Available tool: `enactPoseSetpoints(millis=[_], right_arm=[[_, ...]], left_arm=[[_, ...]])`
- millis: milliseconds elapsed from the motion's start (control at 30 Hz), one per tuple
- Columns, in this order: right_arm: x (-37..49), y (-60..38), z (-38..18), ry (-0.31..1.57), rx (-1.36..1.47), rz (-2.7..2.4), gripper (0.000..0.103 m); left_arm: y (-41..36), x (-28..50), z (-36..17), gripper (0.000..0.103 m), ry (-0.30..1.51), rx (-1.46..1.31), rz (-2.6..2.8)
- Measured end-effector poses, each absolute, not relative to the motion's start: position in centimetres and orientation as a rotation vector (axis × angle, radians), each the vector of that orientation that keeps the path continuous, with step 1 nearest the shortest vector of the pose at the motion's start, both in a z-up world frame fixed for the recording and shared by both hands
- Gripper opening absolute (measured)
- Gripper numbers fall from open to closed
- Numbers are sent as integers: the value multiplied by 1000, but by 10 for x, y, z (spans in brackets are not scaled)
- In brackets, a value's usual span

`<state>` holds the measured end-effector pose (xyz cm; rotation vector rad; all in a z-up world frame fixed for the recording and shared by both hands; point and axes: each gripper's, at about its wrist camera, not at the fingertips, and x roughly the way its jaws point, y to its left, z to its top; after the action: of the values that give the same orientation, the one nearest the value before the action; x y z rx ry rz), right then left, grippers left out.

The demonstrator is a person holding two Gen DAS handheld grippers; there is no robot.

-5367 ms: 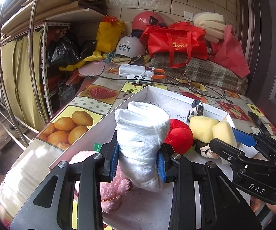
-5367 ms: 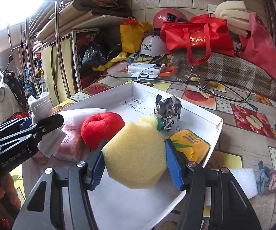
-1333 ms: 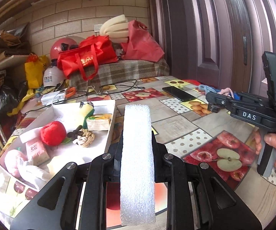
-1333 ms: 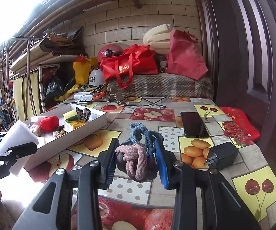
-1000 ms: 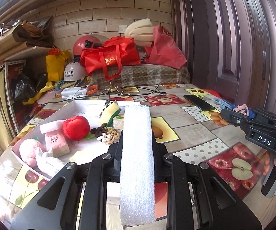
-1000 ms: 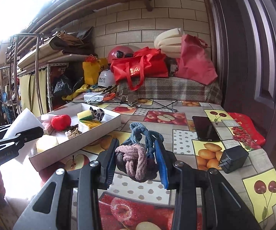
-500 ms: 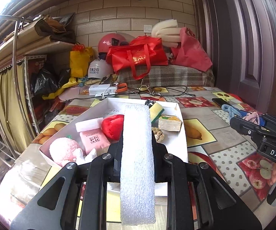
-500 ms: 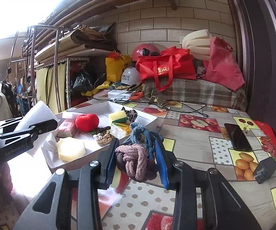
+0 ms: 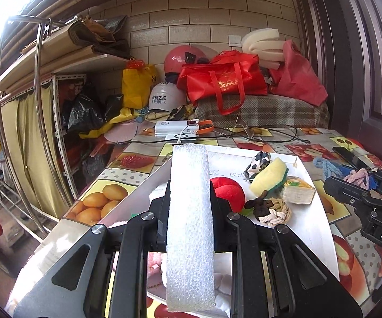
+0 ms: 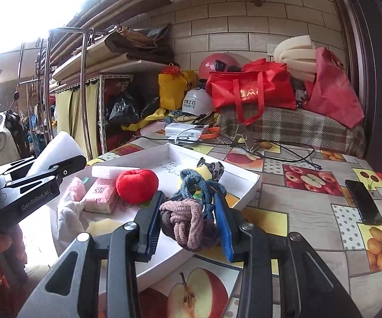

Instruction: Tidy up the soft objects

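My left gripper (image 9: pixel 189 206) is shut on a white foam strip (image 9: pixel 189 225) and holds it upright over the near end of the white tray (image 9: pixel 315 228). My right gripper (image 10: pixel 188 206) is shut on a knotted rope bundle (image 10: pixel 188 217) of pink and blue cord, above the tray's near right edge (image 10: pixel 246 176). The tray holds a red plush apple (image 10: pixel 136 182), a pink packet (image 10: pixel 101 196), a white cloth (image 10: pixel 70 216), a yellow sponge (image 9: pixel 269 176) and a small rope knot (image 9: pixel 271 210). The left gripper also shows in the right wrist view (image 10: pixel 58 169).
A black phone (image 10: pixel 363 202) lies on the fruit-print tablecloth to the right. Cables and a white power bank (image 9: pixel 176 128) lie behind the tray. Red bags (image 9: pixel 222 83), helmets and foam are piled at the back wall. A metal rack (image 9: pixel 40 122) stands left.
Both grippers have swung left and closer to the tray, each still holding its object. The tray now fills more of both views.
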<state>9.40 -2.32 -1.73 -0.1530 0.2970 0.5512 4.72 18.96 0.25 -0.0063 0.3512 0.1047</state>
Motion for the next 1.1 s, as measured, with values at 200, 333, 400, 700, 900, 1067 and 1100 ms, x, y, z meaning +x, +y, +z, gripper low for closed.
enactPoseSetpoints(millis=[200,333,400,700,900,1067,1100], right_arm=[[119,9,-18,326,-190,542,38],[129,20,-19,353,-203,522,42],[128,21,-20,360,-210,521,64],[125,14,-19,314,-183,505,103],[121,15,-17,281,-192,494,103],[116,14,-15,246,-187,491,103],[114,13,-14,238,-183,489,103]], left_arm=[[193,58,2,20,369,-12,123],[191,68,2,20,392,14,133],[192,70,1,20,405,12,145],[206,63,2,103,366,-44,235],[203,59,3,103,340,-26,256],[202,56,4,103,326,-24,262],[201,54,4,103,317,-22,269]])
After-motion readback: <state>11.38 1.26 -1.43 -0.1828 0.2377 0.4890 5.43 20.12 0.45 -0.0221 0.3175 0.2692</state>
